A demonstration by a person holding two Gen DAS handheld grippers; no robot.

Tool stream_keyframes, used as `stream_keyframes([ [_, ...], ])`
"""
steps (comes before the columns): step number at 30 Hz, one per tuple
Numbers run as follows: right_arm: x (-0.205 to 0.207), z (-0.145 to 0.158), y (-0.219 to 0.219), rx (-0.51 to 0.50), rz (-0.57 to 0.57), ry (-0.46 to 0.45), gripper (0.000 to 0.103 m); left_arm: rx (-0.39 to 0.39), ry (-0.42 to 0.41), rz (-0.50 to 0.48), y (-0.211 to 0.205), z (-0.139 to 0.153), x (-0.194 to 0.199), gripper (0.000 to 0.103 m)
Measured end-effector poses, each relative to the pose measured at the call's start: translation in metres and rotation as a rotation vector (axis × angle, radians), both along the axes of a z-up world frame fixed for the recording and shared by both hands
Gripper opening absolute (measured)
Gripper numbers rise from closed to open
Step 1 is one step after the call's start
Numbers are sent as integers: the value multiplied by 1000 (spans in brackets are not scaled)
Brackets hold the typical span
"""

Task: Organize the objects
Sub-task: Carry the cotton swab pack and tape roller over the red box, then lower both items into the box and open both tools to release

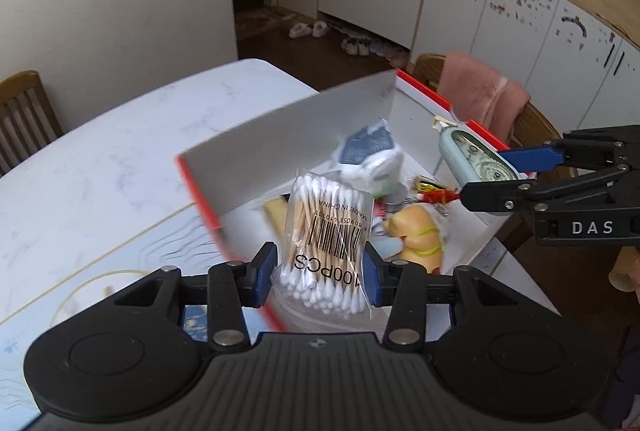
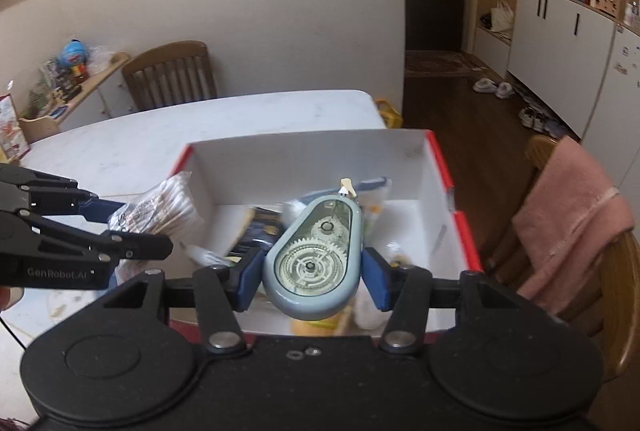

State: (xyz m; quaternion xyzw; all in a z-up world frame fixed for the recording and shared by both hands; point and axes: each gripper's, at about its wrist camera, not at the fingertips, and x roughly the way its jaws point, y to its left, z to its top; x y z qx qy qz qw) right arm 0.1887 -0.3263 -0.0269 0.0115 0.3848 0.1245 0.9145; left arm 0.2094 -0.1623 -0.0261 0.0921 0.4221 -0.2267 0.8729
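Left fingers (image 1: 265, 273) clamped on swab bag (image 1: 328, 239), one pad at each side, bag upright between them above near left edge of box (image 1: 280, 135). Right fingers (image 2: 376, 279) closed on tape dispenser (image 2: 316, 259), held flat between pads over middle of box near front edge. Box on table (image 1: 120, 151), with soft toy (image 1: 420, 235) and other small items inside.

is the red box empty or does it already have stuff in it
Not empty. The red-edged white cardboard box already holds a jumble: a yellow plush toy, a white-and-blue packet, other small bits.
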Motion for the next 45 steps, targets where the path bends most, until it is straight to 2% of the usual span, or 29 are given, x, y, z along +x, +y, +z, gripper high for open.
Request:
stream_keyframes([
  [9, 27, -22, -14, -28, 0, 66, 53, 69, 52, -2, -45, -25, 30, 43],
  [26, 55, -64, -6, -98, 50, 165, 53, 149, 141, 27, -67, -60, 57, 44],
  [34, 57, -64, -6, -107, 67, 159, 54, 136, 149, 36, -66, -63, 59, 47],
  [36, 54, -61, -6, -103, 78, 148, 58, 129, 145, 45, -64, -63, 58, 54],
  [38, 52, -57, -7, -99, 85, 134, 64, 115, 142, 50, -62, -63, 57, 56],
  [45, 45, -46, -12, -73, 87, 117, 64, 79, 100, 45, -57, -51, 48, 60],
])
